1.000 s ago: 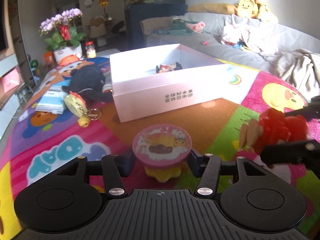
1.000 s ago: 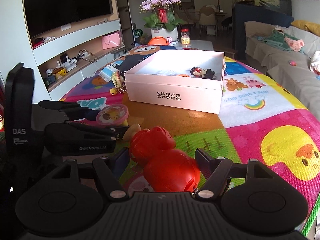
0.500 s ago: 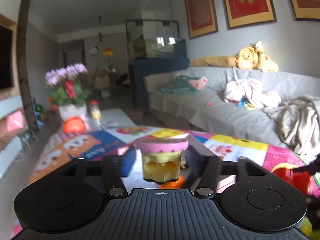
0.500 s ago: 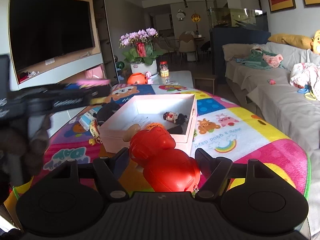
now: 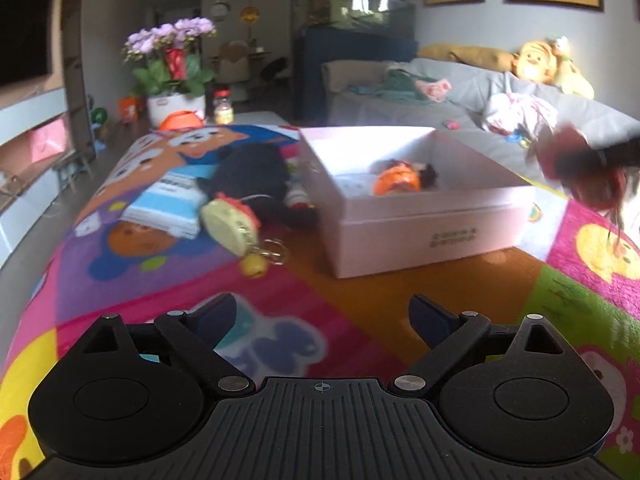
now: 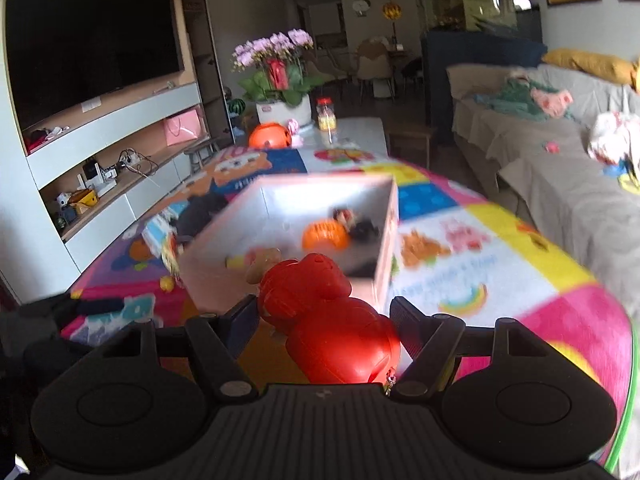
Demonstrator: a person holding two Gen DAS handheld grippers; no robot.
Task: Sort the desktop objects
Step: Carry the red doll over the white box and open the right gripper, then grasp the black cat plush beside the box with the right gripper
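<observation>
My left gripper (image 5: 322, 316) hangs over the colourful mat in front of the pink box (image 5: 420, 216); its jaws are opening wide and nothing is between them. Inside the box lie an orange toy (image 5: 396, 178) and a small dark-haired doll (image 5: 427, 173). My right gripper (image 6: 324, 312) is shut on a red plastic toy (image 6: 332, 320), held just before the box's near wall (image 6: 384, 248). From the left wrist it shows as a red blur (image 5: 580, 168) at the box's right corner. A small blurred yellowish thing (image 6: 236, 262) lies in the box near its front.
Left of the box lie a black plush (image 5: 256, 176), a yellow keychain toy (image 5: 230, 224) and a blue-white pack (image 5: 168, 204). A flower pot (image 5: 176, 104) and a jar (image 5: 223, 110) stand at the far end. A sofa (image 6: 560, 168) runs along the right.
The left gripper let go of the pink-lidded toy, opened wide and drew back from over the box. The right gripper carried the red toy up and closer to the box.
</observation>
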